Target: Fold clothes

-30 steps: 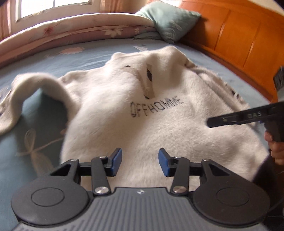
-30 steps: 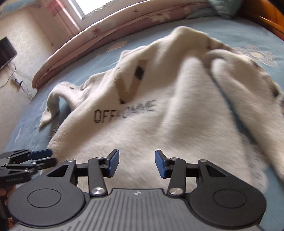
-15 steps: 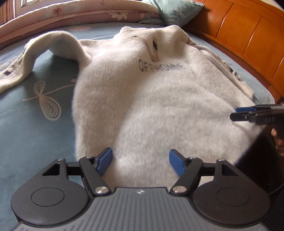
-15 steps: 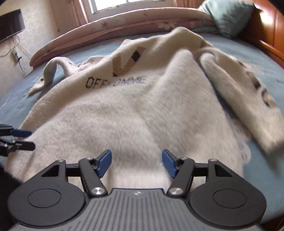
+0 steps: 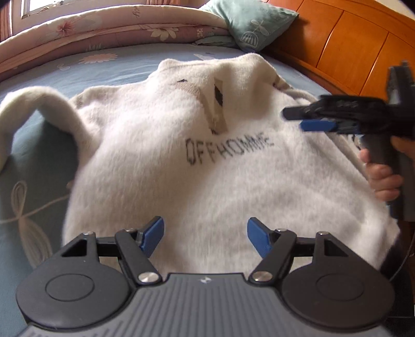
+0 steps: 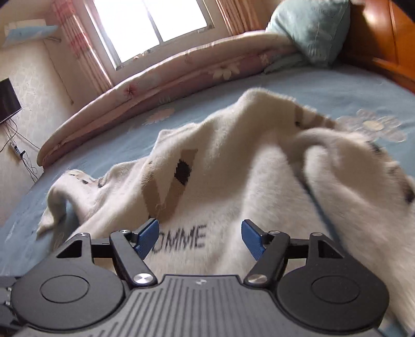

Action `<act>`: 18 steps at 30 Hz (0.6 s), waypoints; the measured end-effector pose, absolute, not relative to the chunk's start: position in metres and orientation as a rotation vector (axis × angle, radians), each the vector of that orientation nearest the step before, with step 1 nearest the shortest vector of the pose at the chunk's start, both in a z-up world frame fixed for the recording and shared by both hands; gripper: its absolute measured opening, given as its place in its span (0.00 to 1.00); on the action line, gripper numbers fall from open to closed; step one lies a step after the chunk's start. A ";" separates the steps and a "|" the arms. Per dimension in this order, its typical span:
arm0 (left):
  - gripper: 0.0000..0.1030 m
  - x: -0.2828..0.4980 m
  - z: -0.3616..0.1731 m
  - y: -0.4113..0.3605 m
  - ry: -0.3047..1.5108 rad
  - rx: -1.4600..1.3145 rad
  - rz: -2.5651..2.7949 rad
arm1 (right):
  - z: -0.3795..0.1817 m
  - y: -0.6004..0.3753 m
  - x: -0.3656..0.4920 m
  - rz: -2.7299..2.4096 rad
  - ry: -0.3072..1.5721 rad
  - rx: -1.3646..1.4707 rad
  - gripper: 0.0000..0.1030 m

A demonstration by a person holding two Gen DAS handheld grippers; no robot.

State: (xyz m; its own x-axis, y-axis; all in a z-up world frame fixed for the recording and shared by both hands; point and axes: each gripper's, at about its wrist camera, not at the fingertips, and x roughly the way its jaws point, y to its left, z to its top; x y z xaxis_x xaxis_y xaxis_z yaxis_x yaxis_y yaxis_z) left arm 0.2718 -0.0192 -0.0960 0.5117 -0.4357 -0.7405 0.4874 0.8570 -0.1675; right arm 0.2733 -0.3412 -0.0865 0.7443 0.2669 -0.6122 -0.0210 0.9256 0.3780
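A fluffy white sweater (image 5: pixel 207 168) with dark "OFFHOMME" lettering lies front up on the blue bed sheet (image 5: pixel 31 181). One sleeve (image 5: pixel 39 103) arches up at the left; the other sleeve (image 6: pixel 350 168) lies folded along the right side. My left gripper (image 5: pixel 205 233) hovers open over the lower body of the sweater, with nothing between its pads. My right gripper (image 6: pixel 199 233) hangs over the lettering with its jaws opening and nothing clamped. It also shows in the left wrist view as the right gripper (image 5: pixel 311 120), held by a hand (image 5: pixel 381 178).
A rolled pink floral quilt (image 5: pixel 116 28) and a teal pillow (image 5: pixel 254 23) lie at the far side of the bed. An orange wooden headboard (image 5: pixel 350 44) runs along the right. A bright window (image 6: pixel 150 23) and a wall-mounted screen (image 6: pixel 7 101) show beyond the bed.
Both grippers' jaws have spread wider. Both drew back toward the hem, then came forward again over the sweater. The right gripper now hangs higher, above the chest, in the left wrist view.
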 end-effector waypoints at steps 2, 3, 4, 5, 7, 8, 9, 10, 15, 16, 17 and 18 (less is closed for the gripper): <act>0.70 0.285 -0.102 -0.017 0.887 0.036 -0.525 | -0.102 -0.343 0.302 0.156 0.766 0.397 0.72; 0.70 0.289 -0.105 -0.013 0.892 0.027 -0.510 | -0.110 -0.348 0.303 0.133 0.783 0.396 0.71; 0.70 0.291 -0.108 -0.008 0.896 0.027 -0.504 | -0.118 -0.354 0.304 0.113 0.797 0.395 0.62; 0.70 0.290 -0.109 -0.003 0.896 0.043 -0.506 | -0.120 -0.361 0.296 0.124 0.780 0.392 0.59; 0.70 0.282 -0.109 0.008 0.890 0.081 -0.502 | -0.118 -0.375 0.274 0.109 0.805 0.364 0.59; 0.70 0.276 -0.110 0.013 0.896 0.094 -0.494 | -0.118 -0.382 0.264 0.101 0.818 0.352 0.59; 0.70 0.270 -0.111 0.019 0.902 0.101 -0.487 | -0.119 -0.390 0.251 0.087 0.841 0.373 0.59; 0.70 0.264 -0.111 0.024 0.905 0.093 -0.480 | -0.121 -0.398 0.238 0.075 0.863 0.394 0.59; 0.71 0.230 -0.106 0.043 0.938 0.079 -0.452 | -0.118 -0.416 0.178 0.083 0.899 0.516 0.60; 0.71 0.223 -0.104 0.045 0.941 0.080 -0.450 | -0.118 -0.418 0.168 0.078 0.910 0.542 0.60; 0.71 0.218 -0.102 0.045 0.942 0.093 -0.451 | -0.117 -0.417 0.160 0.073 0.924 0.557 0.61; 0.71 0.213 -0.098 0.043 0.941 0.116 -0.450 | -0.114 -0.417 0.153 0.061 0.933 0.564 0.61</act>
State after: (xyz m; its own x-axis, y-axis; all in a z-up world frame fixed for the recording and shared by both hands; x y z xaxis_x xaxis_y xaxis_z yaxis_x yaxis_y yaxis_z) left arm 0.2130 0.0433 -0.0983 0.5042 -0.3226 -0.8011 0.4217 0.9015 -0.0977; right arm 0.1527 -0.4167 -0.1141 0.6050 0.2871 -0.7426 0.1883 0.8547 0.4838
